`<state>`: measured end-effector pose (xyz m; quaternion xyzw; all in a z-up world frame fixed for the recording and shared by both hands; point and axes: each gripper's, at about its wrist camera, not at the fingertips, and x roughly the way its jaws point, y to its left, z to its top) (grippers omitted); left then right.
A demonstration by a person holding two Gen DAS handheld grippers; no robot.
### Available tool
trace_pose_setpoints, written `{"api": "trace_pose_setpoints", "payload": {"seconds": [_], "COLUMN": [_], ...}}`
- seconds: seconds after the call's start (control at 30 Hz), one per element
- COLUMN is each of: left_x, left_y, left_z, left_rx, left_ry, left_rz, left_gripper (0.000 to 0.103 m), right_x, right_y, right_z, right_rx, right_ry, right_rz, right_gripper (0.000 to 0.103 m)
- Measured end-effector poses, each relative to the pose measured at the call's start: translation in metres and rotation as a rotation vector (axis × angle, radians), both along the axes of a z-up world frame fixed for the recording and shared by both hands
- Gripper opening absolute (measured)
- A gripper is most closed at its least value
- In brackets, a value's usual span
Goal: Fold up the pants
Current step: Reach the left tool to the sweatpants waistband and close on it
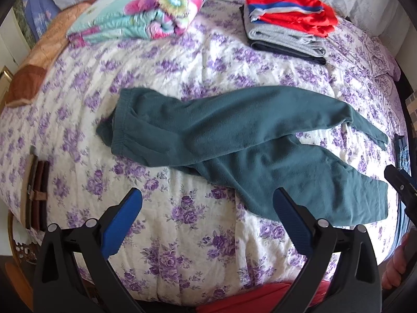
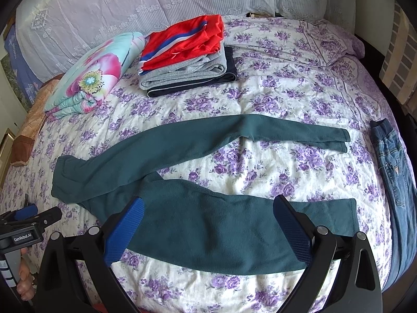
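Observation:
Teal fleece pants (image 1: 234, 135) (image 2: 198, 224) lie spread flat on the floral bedspread (image 1: 182, 234) (image 2: 260, 161), waistband at the left, both legs splayed apart toward the right. My left gripper (image 1: 207, 203) hovers open above the bed in front of the pants, its right finger over the near leg. My right gripper (image 2: 208, 211) is open too, hanging over the near leg with nothing between its fingers. Each gripper shows at the other view's edge: the right gripper (image 1: 398, 182) and the left gripper (image 2: 34, 219).
A stack of folded clothes (image 1: 286, 23) (image 2: 185, 54), red on top, sits at the back. A rolled flowery blanket (image 1: 146, 13) (image 2: 91, 75) lies left of it. Blue jeans (image 2: 393, 172) rest at the bed's right edge. A hand (image 1: 401, 263) (image 2: 24, 276) holds each handle.

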<state>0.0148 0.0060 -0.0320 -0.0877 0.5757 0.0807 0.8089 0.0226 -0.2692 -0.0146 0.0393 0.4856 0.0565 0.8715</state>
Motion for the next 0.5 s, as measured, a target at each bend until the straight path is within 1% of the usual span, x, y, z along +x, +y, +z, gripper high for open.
{"api": "trace_pose_setpoints", "payload": {"seconds": [0.07, 0.1, 0.17, 0.23, 0.3, 0.33, 0.4, 0.47, 0.5], "left_x": [0.005, 0.009, 0.013, 0.014, 0.013, 0.011, 0.008, 0.007, 0.007], "left_y": [0.010, 0.017, 0.028, 0.041, 0.049, 0.053, 0.055, 0.046, 0.042], "left_z": [-0.015, -0.029, -0.051, -0.076, -0.093, -0.101, -0.112, -0.117, -0.119], "left_rx": [-0.007, 0.015, 0.040, 0.052, 0.032, 0.020, 0.025, 0.093, 0.120], "left_ry": [0.022, 0.047, 0.083, 0.126, 0.156, 0.171, 0.185, 0.190, 0.197], "left_rz": [0.028, 0.048, 0.069, 0.093, 0.109, 0.118, 0.105, 0.031, 0.010], "left_gripper": [0.098, 0.098, 0.098, 0.098, 0.098, 0.098, 0.098, 0.099, 0.099], "right_x": [0.008, 0.013, 0.020, 0.027, 0.028, 0.026, 0.021, 0.016, 0.016], "right_y": [-0.004, -0.008, -0.017, -0.025, -0.035, -0.042, -0.056, -0.068, -0.073], "right_z": [-0.007, -0.011, -0.027, -0.054, -0.076, -0.087, -0.099, -0.109, -0.116], "right_rx": [0.001, -0.011, -0.083, -0.183, -0.247, -0.259, -0.220, -0.145, -0.111], "right_ry": [0.015, 0.016, 0.005, 0.028, 0.063, 0.080, 0.102, 0.123, 0.144], "right_rz": [-0.002, -0.010, -0.027, -0.010, -0.003, -0.011, -0.036, -0.066, -0.082], "right_gripper": [0.099, 0.099, 0.099, 0.099, 0.099, 0.099, 0.099, 0.099, 0.099]}}
